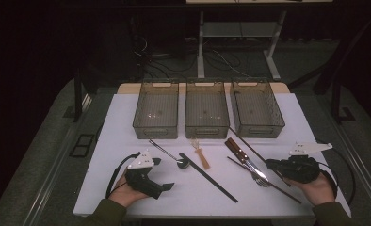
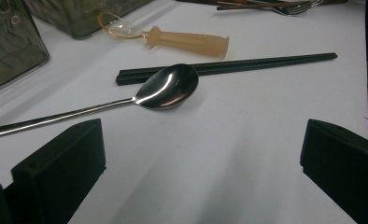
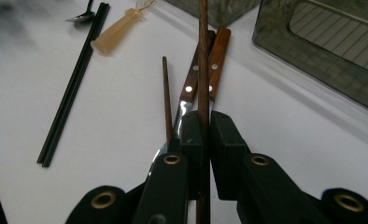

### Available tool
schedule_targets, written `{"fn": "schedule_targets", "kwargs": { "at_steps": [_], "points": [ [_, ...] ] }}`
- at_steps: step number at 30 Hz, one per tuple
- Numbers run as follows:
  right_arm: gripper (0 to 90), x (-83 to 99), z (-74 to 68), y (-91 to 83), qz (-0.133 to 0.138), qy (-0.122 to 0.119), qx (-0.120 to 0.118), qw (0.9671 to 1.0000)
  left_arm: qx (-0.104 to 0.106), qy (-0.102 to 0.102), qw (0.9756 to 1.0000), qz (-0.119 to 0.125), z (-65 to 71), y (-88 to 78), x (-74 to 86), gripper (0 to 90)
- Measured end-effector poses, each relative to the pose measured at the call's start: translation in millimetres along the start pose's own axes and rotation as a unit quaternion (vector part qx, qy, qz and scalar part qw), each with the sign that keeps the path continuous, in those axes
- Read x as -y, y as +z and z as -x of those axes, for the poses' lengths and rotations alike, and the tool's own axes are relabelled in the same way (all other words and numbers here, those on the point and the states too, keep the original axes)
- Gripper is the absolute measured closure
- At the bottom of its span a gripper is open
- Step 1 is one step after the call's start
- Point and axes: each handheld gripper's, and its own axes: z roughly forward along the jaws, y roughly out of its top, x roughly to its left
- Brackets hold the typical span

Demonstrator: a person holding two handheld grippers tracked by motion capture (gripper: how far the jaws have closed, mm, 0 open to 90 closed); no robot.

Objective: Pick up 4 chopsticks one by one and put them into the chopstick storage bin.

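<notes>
1. R gripper (image 3: 204,140): jaws clamped on one brown wooden chopstick (image 3: 203,56). Stick runs straight out between the pads toward the bins, lifted off the tabletop.
2. High view: R gripper (image 1: 274,165) sits at the table's right-front, hand under it; the chopstick (image 1: 249,147) runs from it up-left to the right bin's front corner.
3. 2nd brown chopstick (image 3: 166,98) lies flat on the white table (image 3: 102,140), just beside the gripped one, not held.
4. Wood-handled fork + knife (image 3: 218,46) lie under/behind the gripped stick; fork tines (image 1: 262,181) near the R jaws.
5. L gripper (image 2: 201,163): jaws wide open, nothing between, low over the table at left-front.
6. Ahead of L gripper: metal spoon (image 2: 166,88), bowl resting against black chopstick pair (image 2: 266,63); amber plastic-handled utensil (image 2: 187,41) beyond.
7. Three grey bins (image 1: 206,109) in a row at the back.
</notes>
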Motion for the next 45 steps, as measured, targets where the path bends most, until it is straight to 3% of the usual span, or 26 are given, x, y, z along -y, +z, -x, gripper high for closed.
{"fn": "schedule_targets", "kwargs": {
  "at_steps": [45],
  "points": [
    [83.7, -76.4, -30.2, 54.1, 0.049, -0.009, -0.027, 0.9984, 0.006, -0.008, 0.9999, 0.0, 1.1, 0.0, 0.3, 0.0]
  ]
}}
